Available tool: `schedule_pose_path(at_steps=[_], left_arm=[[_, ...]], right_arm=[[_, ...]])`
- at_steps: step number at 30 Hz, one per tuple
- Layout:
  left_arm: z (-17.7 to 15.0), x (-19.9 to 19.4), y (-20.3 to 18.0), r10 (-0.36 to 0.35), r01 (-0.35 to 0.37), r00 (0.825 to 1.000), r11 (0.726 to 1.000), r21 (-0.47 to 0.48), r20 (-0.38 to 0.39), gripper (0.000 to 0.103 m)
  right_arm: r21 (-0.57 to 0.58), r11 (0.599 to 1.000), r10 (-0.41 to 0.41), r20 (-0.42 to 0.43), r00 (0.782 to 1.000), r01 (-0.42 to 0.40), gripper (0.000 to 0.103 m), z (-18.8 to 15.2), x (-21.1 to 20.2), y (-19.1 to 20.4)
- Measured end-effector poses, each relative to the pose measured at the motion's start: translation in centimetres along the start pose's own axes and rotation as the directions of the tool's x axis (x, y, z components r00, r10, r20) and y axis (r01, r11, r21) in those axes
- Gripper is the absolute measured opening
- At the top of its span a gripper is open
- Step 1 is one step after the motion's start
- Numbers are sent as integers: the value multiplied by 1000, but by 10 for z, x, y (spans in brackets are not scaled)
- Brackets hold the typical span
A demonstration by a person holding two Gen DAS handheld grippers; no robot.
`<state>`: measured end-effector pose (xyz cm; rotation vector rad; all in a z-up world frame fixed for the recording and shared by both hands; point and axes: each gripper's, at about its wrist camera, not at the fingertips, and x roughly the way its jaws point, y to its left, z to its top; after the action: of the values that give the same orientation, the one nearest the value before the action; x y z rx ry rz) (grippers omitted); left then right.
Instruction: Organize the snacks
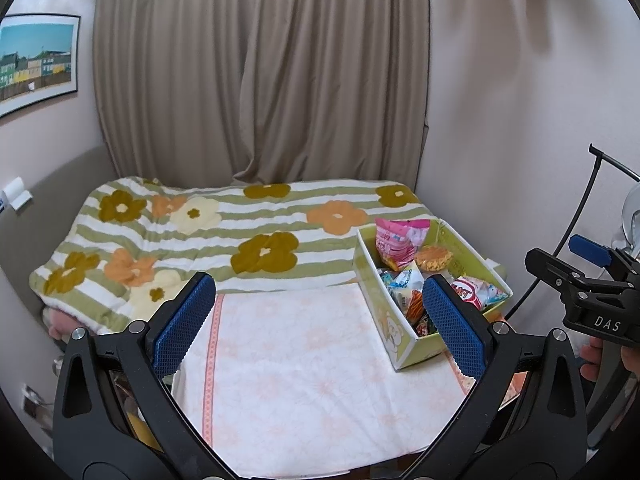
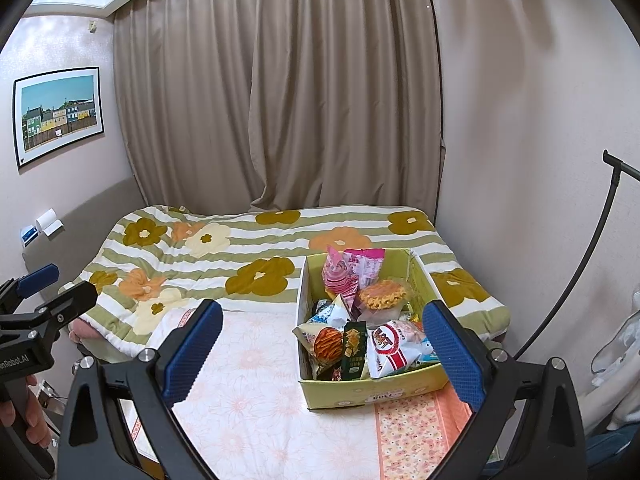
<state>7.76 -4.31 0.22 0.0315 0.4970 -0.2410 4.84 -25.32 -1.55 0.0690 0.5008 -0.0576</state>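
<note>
A yellow-green cardboard box full of snack packets stands on the bed's pale sheet, right of centre; it also shows in the left wrist view. Inside are a pink packet, a round orange snack, a white-and-red bag and a dark green packet. My left gripper is open and empty, held above the sheet left of the box. My right gripper is open and empty, just short of the box's near side.
A striped flower-pattern quilt covers the far half of the bed. Beige curtains hang behind. A wall is close on the right, with a black curved stand. The pale floral sheet lies in front.
</note>
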Motion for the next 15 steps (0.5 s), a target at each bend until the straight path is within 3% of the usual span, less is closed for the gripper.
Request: schedule_pose_path(at_steps=[10,15], left_arm=[[-4,-3,-4,53,-53,998,999,-2,23,103],[-9,-3,-7,26,-26,999,1000,-7,25,103]], right_arm=[[7,1000,-4,0,1000,4,100,-3,0,-1],[10,1000,-5,-2,1000,5,100,-4,0,-2]])
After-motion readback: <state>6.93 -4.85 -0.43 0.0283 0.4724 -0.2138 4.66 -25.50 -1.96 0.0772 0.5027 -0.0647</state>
